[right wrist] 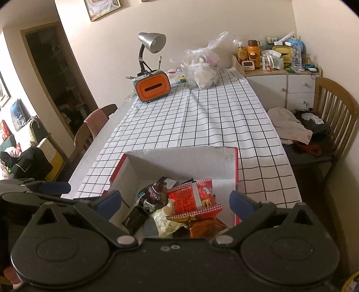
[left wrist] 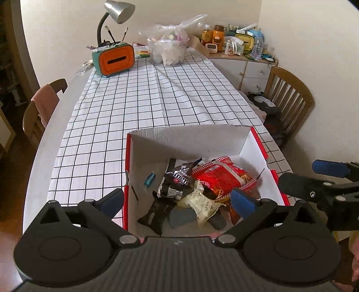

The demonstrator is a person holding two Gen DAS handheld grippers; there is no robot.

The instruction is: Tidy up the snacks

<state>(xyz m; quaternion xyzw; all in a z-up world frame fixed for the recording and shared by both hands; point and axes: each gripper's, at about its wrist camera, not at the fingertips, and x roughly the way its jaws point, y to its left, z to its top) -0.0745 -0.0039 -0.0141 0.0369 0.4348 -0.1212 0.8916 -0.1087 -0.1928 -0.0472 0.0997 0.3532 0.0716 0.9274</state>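
You had both grippers, left [left wrist: 177, 201] and right [right wrist: 175, 202], hanging over the red-and-white cardboard box [left wrist: 255, 143] at bottom centre, jaws spread wide, gripping nothing. The snack packets [left wrist: 215, 177] sat piled inside. The black-grid white tablecloth [left wrist: 143, 94] ran up to an orange tissue box [left wrist: 116, 58] and grey desk lamp [left wrist: 119, 11], upper left.

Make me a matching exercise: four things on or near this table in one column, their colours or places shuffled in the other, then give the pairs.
Things:
1. desk lamp
2. tissue box
3. big snack packet
4. clear plastic bag

Descriptions:
A. red, inside the cardboard box
B. silver shade, black neck
C. orange front with a slot
D. far end of the tablecloth, see-through

Pairs: 1-B, 2-C, 3-A, 4-D
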